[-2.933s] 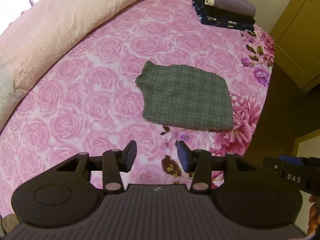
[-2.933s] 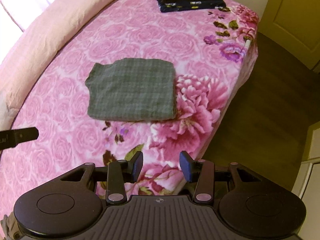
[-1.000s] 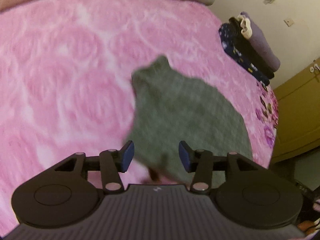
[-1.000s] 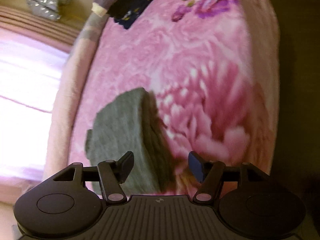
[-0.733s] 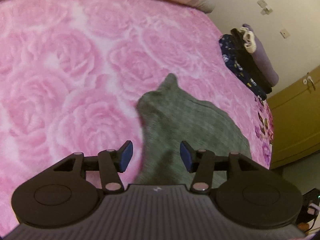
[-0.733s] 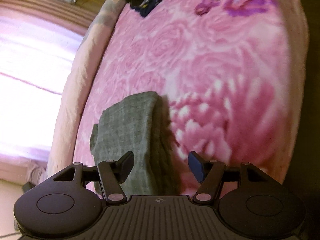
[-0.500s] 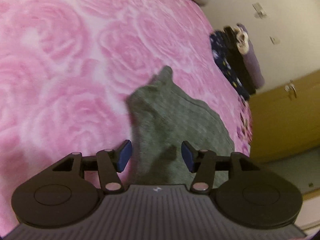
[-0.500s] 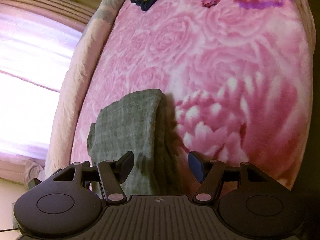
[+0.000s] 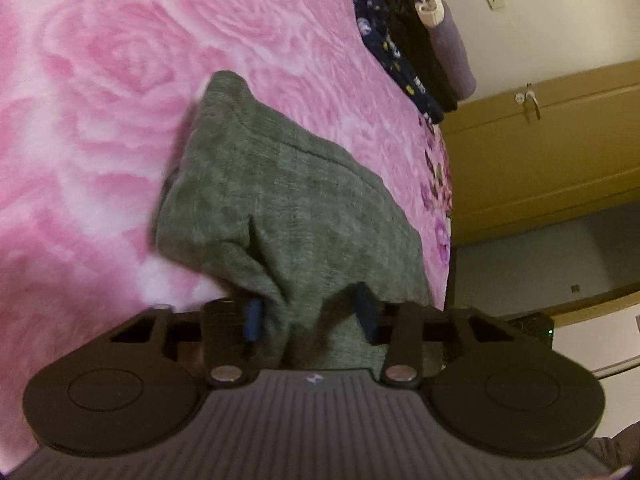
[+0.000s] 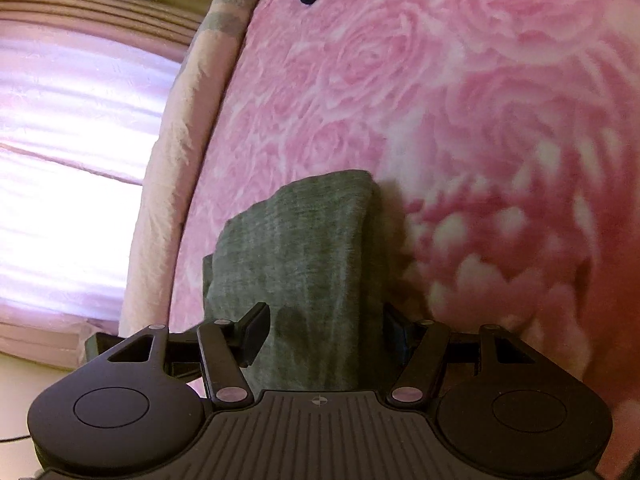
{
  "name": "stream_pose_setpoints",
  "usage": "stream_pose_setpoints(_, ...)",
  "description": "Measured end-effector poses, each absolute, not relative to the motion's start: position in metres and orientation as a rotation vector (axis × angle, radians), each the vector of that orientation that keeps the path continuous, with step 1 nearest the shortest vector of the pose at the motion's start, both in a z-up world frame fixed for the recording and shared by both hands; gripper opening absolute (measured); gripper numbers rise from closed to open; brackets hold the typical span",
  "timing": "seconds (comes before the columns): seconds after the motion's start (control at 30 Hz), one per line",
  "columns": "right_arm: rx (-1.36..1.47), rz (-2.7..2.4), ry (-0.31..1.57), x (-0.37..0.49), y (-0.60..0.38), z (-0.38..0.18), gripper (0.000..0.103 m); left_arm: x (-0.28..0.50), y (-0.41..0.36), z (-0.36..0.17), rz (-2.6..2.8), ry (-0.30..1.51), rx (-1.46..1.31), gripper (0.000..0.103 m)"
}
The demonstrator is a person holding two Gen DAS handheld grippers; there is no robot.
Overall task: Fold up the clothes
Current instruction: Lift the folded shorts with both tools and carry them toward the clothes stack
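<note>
A folded grey checked garment [image 9: 280, 184] lies on the pink rose-patterned bed cover [image 9: 100, 80]. My left gripper [image 9: 308, 316] is at its near end, jaws closing, and the cloth bunches up into a ridge between the blue pads [image 9: 252, 318], which press on it. In the right wrist view the same garment [image 10: 308, 240] runs away from my right gripper [image 10: 324, 332]. Its jaws are closing too, astride the garment's other end: one finger rests over the cloth, the other sits just outside its edge, half hidden by it.
A stack of folded clothes [image 9: 416, 40], dark floral, black and purple, sits at the far end of the bed. A pale pink quilt [image 10: 176, 152] lies along the window side. Yellow-brown cupboard doors [image 9: 540, 140] stand past the bed's edge.
Both grippers dropped toward the garment from opposite ends. The left jaws narrowed and gathered the cloth into a ridge. The right jaws narrowed slightly around the other end.
</note>
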State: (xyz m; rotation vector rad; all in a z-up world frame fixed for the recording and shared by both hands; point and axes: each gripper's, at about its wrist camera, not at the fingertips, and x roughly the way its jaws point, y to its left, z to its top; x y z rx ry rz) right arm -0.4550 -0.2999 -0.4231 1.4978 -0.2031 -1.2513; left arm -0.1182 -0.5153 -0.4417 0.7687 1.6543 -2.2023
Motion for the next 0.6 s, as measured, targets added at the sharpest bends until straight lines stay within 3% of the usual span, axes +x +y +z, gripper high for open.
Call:
stream_pose_setpoints(0.03,1.507,-1.251,-0.191,-0.453,-0.303,-0.424,0.033,-0.124,-0.513,-0.442,-2.210,1.650,0.792,0.018)
stream_pose_setpoints(0.07,1.515,-1.250,-0.179,-0.451,-0.305,-0.425,0.022,-0.129,-0.511,-0.443,-2.217,1.645,0.816,0.014)
stream_pose_setpoints(0.3,1.494,-1.287,-0.162,-0.451,-0.310,-0.388,0.014,-0.119,-0.498,-0.414,-2.185,1.646,0.703,0.008)
stream_pose_setpoints(0.6,1.373,-1.243,-0.161,-0.479,-0.330,-0.258,0.014,-0.130,-0.483,-0.280,-2.225,1.577,0.426,0.008)
